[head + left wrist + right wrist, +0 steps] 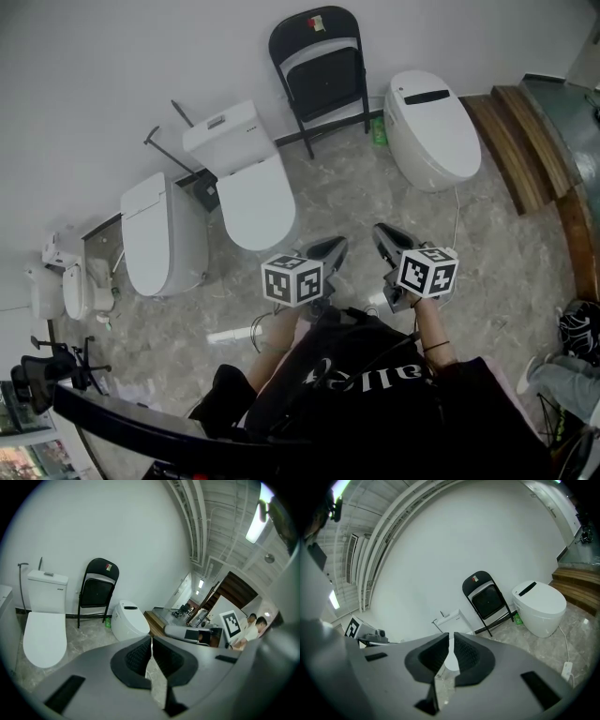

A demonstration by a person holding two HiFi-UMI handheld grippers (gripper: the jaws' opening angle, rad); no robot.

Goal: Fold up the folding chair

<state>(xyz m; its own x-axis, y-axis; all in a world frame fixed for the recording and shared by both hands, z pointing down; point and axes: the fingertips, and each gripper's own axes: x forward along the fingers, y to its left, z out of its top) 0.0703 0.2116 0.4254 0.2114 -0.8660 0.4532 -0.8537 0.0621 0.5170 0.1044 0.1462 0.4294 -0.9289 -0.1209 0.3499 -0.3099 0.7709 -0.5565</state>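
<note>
The black folding chair [319, 66] stands folded flat, leaning against the white wall at the far side of the room. It also shows in the left gripper view [97, 592] and the right gripper view [487, 599]. Both grippers are held close to the person's body, well short of the chair and pointing toward it. My left gripper [330, 251] [151, 651] is shut with nothing in it. My right gripper [386, 236] [451, 652] is beside it, its pads nearly touching and holding nothing.
A white toilet with a tank [246, 178] stands left of the chair, and another toilet [161, 234] further left. A rounded white toilet [429, 127] sits right of the chair, with a green bottle [379, 131] between them. Wooden steps [525, 141] rise at the right.
</note>
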